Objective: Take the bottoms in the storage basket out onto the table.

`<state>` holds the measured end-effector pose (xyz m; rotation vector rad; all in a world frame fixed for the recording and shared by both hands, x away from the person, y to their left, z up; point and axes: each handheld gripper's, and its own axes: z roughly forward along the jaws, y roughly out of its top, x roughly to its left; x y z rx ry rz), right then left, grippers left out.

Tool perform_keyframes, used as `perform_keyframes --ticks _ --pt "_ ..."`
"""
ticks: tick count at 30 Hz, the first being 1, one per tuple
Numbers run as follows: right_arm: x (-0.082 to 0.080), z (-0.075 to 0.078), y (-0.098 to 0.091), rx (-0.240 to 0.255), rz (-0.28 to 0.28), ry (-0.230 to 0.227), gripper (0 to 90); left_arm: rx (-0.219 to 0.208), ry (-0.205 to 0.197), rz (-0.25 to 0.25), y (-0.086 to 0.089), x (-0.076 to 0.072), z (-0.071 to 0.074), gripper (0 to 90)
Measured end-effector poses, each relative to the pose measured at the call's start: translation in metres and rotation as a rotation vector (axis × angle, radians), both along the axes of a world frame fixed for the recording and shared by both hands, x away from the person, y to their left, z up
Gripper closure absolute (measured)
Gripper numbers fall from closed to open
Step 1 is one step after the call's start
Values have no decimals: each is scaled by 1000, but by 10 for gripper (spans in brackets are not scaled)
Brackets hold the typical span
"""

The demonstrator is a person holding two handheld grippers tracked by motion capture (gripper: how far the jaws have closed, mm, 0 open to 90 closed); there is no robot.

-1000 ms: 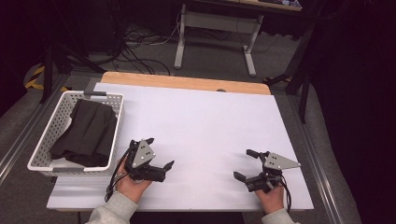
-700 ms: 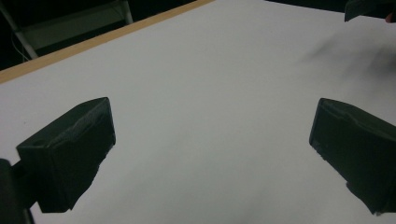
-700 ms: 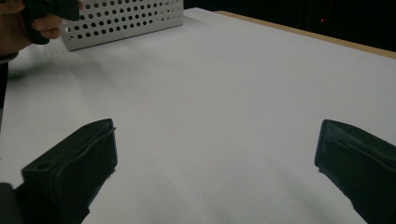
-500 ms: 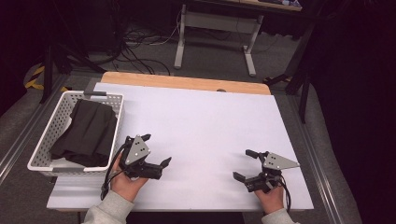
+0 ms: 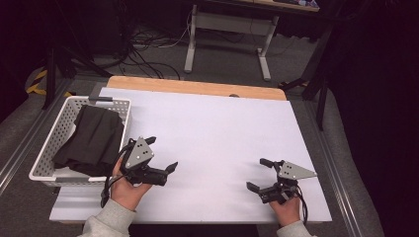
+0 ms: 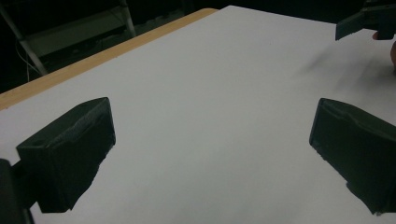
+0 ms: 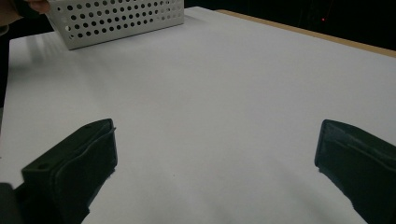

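swing the wide-open, empty left gripper point(image 5: 159, 154) left over the white basket point(image 5: 48, 148), lower onto the dark folded cloth point(image 5: 94, 140), keep the empty, open right gripper point(image 5: 259, 174) parked near-right.

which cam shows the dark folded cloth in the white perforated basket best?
High view: the dark folded cloth lies in full sight inside the white perforated plastic basket at the table's left edge. Right gripper view catches the basket's side wall, with the cloth hidden behind it. Left gripper view faces the bare white tabletop.
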<state>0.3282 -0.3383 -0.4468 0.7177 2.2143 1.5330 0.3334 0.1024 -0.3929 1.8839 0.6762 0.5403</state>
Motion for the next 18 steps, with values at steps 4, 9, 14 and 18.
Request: perform_keyframes --ticks 4,9,14,18 --pt "0 0 0 0 2 0 0 4 5 -1 3 2 4 12" --pt "0 0 0 1 2 1 0 9 10 4 6 4 7 11" --pt "0 0 0 -1 2 2 0 8 7 11 11 6 12 11" --pt "0 0 0 -2 1 1 0 13 4 16 14 8 16 11"
